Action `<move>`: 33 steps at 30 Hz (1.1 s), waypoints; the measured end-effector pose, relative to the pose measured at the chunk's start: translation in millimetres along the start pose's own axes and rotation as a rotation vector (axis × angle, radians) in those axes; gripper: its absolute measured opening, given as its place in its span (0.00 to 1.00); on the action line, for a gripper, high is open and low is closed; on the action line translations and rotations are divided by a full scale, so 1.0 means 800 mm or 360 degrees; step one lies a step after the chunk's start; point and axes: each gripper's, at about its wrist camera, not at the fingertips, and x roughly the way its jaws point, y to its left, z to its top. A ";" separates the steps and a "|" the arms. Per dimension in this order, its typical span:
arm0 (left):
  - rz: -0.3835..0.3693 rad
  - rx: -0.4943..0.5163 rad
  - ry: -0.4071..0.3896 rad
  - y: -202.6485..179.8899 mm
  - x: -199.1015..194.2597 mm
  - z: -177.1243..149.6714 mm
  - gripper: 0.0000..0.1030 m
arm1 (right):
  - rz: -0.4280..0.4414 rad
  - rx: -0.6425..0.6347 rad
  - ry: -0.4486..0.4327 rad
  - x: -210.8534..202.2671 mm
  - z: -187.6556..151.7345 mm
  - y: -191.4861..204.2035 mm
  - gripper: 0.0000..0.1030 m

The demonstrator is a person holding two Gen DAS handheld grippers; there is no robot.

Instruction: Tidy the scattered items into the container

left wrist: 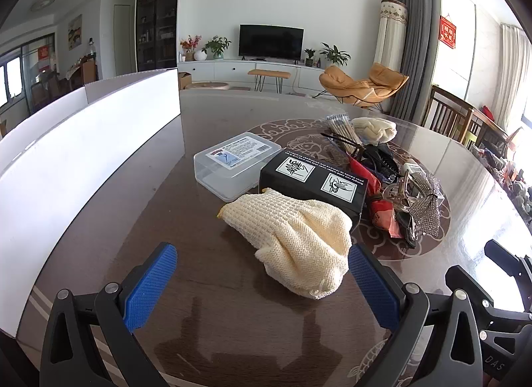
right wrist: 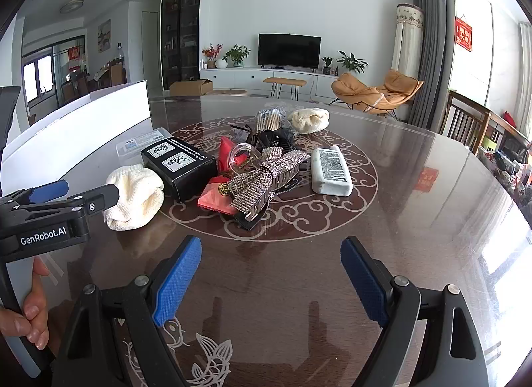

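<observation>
A cream-coloured knitted cloth glove (left wrist: 292, 240) lies crumpled on the dark brown glossy worktop (left wrist: 206, 320), its ribbed weave plain to see and its far edge touching a black cardboard box with white pictogram labels (left wrist: 316, 184). The left gripper (left wrist: 262, 287) is held just behind the glove with its blue-padded fingers (left wrist: 149, 287) spread wide and nothing between them; the glove's near end sits close to the inner face of the right-hand pad. Just beyond the black box is a clear lidded plastic case with a blue-and-white label (left wrist: 236, 164).

To the left stands the white-walled container (left wrist: 83, 151), a tall open box at the edge of the worktop.

In the right wrist view the right gripper (right wrist: 271, 279) is also spread apart, empty, over bare worktop in front of the pile. The pile lies on the worktop's round scroll-patterned inlay: a rhinestone-covered bow hair clip (right wrist: 262, 181), a red folded packet with a gold coin emblem (right wrist: 219, 194), a clear plastic ring-shaped clip (right wrist: 242, 157), a black claw clip (right wrist: 276, 137), a white rectangular bottle lying flat (right wrist: 331, 172), a bundle of wooden sticks (right wrist: 269, 119) and a second cream knitted glove (right wrist: 309, 119) at the far side.
</observation>
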 end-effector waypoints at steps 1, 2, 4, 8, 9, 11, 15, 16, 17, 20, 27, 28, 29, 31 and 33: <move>0.0002 0.0000 0.0000 0.000 0.000 0.000 1.00 | 0.0000 0.0001 -0.0001 0.000 0.000 0.000 0.84; 0.0001 0.0001 0.0000 0.000 0.000 0.000 1.00 | 0.0001 0.0001 -0.0002 0.000 0.000 -0.001 0.84; 0.0002 0.0004 0.0000 -0.001 0.000 0.000 1.00 | 0.0000 0.0001 0.0002 0.000 0.001 0.000 0.84; 0.0004 0.0003 0.0000 -0.001 0.000 0.000 1.00 | 0.0002 0.0000 0.0005 -0.001 0.002 0.000 0.84; 0.0003 0.0003 0.0000 -0.001 0.000 0.000 1.00 | 0.0002 0.0000 0.0005 -0.001 0.002 0.000 0.84; 0.0003 0.0002 0.0000 -0.001 0.000 0.000 1.00 | 0.0002 0.0001 0.0003 0.004 0.001 0.003 0.84; 0.0002 0.0003 0.0001 -0.001 0.000 0.000 1.00 | 0.0002 0.0001 0.0006 0.003 0.001 0.003 0.84; 0.0003 0.0003 0.0000 -0.001 0.000 0.000 1.00 | 0.0002 0.0001 0.0006 0.003 0.001 0.002 0.84; 0.0003 0.0003 -0.0001 -0.001 0.000 0.000 1.00 | 0.0002 0.0000 0.0008 0.003 0.001 0.002 0.84; 0.0003 0.0003 0.0000 -0.001 0.000 0.000 1.00 | 0.0002 0.0001 0.0006 0.003 0.001 0.002 0.84; 0.0003 -0.0004 0.0000 -0.001 0.001 0.001 1.00 | 0.0002 0.0000 0.0007 0.003 0.001 0.002 0.84; 0.0003 -0.0004 0.0000 -0.001 0.001 0.001 1.00 | 0.0002 0.0000 0.0011 0.003 0.001 0.001 0.84; 0.0003 -0.0005 0.0000 -0.001 0.001 0.000 1.00 | 0.0003 0.0001 0.0011 0.003 0.001 0.001 0.84; 0.0003 -0.0005 0.0001 -0.001 0.001 0.000 1.00 | 0.0003 0.0000 0.0009 0.003 0.001 0.001 0.84; 0.0003 -0.0005 0.0000 -0.001 0.001 0.000 1.00 | 0.0003 0.0000 0.0010 0.003 0.001 0.001 0.84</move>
